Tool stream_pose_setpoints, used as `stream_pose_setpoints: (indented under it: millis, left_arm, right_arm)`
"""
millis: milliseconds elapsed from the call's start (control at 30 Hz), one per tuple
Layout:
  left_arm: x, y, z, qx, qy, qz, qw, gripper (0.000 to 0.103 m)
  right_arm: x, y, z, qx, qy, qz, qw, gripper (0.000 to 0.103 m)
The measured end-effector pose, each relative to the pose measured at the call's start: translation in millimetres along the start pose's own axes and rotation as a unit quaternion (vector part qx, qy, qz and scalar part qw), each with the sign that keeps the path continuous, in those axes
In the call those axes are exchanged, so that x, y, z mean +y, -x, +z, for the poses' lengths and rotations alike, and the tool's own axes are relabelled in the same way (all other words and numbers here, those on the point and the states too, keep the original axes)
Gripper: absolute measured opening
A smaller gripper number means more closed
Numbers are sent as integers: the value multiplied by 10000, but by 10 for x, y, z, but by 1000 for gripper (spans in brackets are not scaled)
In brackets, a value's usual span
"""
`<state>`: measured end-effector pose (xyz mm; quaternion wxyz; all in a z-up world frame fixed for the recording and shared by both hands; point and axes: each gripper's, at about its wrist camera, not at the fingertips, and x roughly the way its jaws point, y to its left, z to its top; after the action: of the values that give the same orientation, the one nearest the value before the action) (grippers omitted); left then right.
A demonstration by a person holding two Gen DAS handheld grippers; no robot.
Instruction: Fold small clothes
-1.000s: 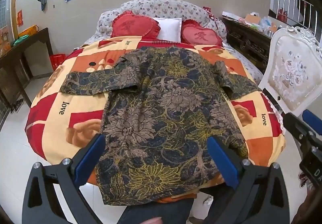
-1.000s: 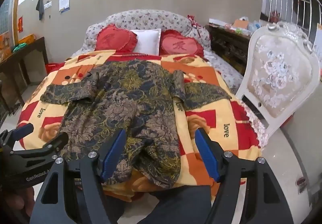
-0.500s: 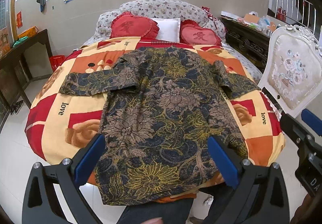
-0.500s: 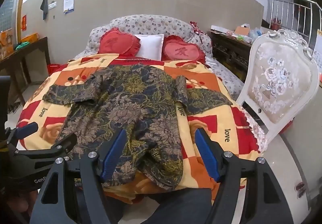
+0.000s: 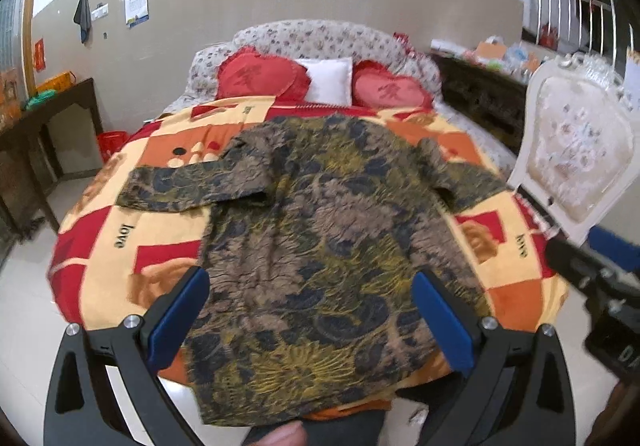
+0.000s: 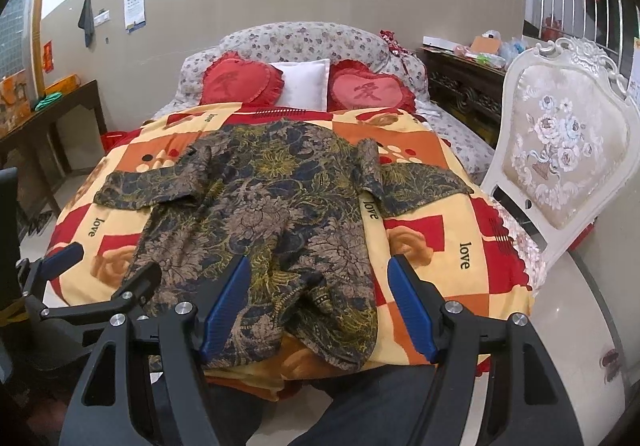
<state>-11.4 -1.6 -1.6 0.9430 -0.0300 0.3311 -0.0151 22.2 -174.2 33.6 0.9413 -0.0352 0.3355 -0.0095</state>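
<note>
Shirt point(image 6: 256, 213) lies spread flat on bed point(image 6: 460, 246); both the left gripper point(image 5: 310, 320) and right gripper point(image 6: 318, 306) hover spread wide, empty, and should pinch a sleeve cuff squarely.

The right gripper point(image 6: 318, 304) hangs with its blue-padded jaws spread wide and empty above the bed's point(image 6: 460, 246) near edge. Between and beyond the jaws lies the floral shirt point(image 6: 256, 213), sleeves outspread. Left of the jaws is the left gripper point(image 6: 102, 266); right, a white chair point(image 6: 560, 149).
</note>
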Motion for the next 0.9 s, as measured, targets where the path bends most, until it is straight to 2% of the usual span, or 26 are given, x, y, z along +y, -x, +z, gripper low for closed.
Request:
stream_pose_setpoints:
  millis: [133, 333, 500, 900]
  left_arm:
    - [-87, -15, 6, 148, -248, 30, 9996, 103]
    - [-106, 11, -39, 164, -126, -105, 9997, 103]
    - [-70, 48, -54, 79, -50, -16, 10000, 103]
    - [-10, -1, -68, 171, 59, -27, 9998, 103]
  right_arm:
    - [9, -9, -10, 15, -5, 16, 10000, 72]
    - [28, -17, -17, 23, -3, 34, 10000, 72]
    - [38, -16, -24, 41, -1, 38, 10000, 72]
    - [69, -17, -37, 68, 29, 56, 10000, 72]
